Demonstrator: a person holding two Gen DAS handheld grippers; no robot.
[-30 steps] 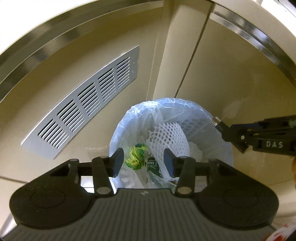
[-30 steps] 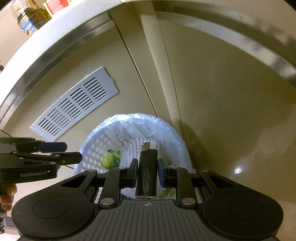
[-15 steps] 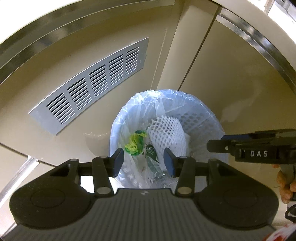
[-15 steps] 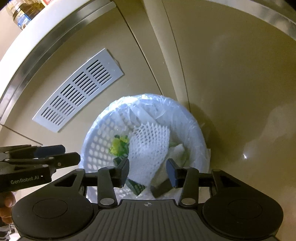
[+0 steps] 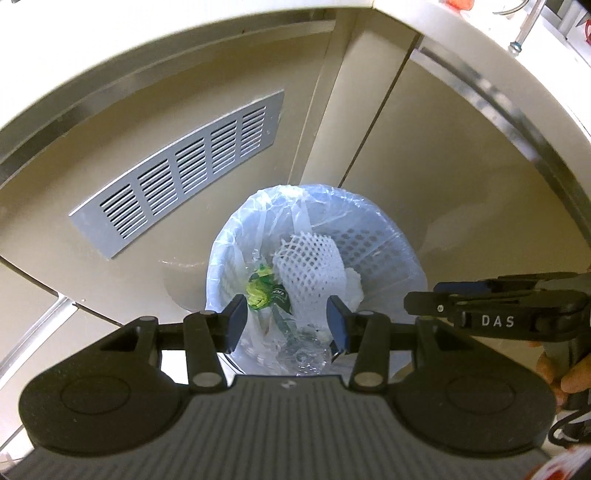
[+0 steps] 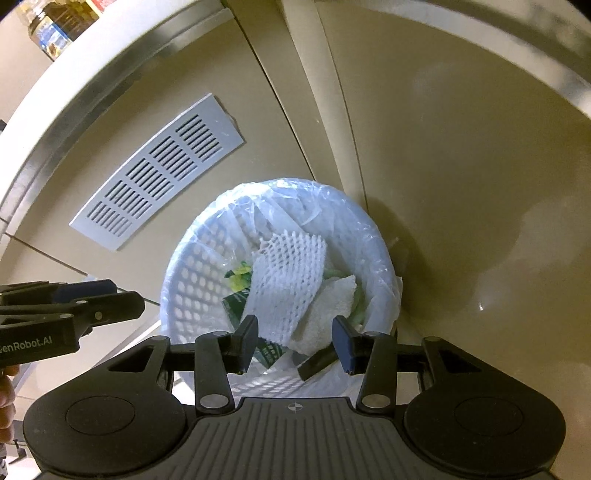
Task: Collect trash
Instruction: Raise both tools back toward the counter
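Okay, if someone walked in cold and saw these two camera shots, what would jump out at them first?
Probably the round white perforated wastebasket lined with clear plastic, standing on the floor at the cabinet corner, below both open grippers. On top of its trash lies a white foam mesh sleeve, with a crumpled yellow-green wrapper to its left. The grey slotted vent grille on the beige cabinet panel also catches the eye.

This is a home kitchen: beyond the jaws stand beige cabinet doors (image 6: 461, 166) under a pale counter (image 6: 92, 74), a grey vent grille (image 5: 177, 173) set in the panel ahead and to the left, jars (image 6: 55, 26) up on the counter, and a lined wastebasket (image 6: 192, 288) below.
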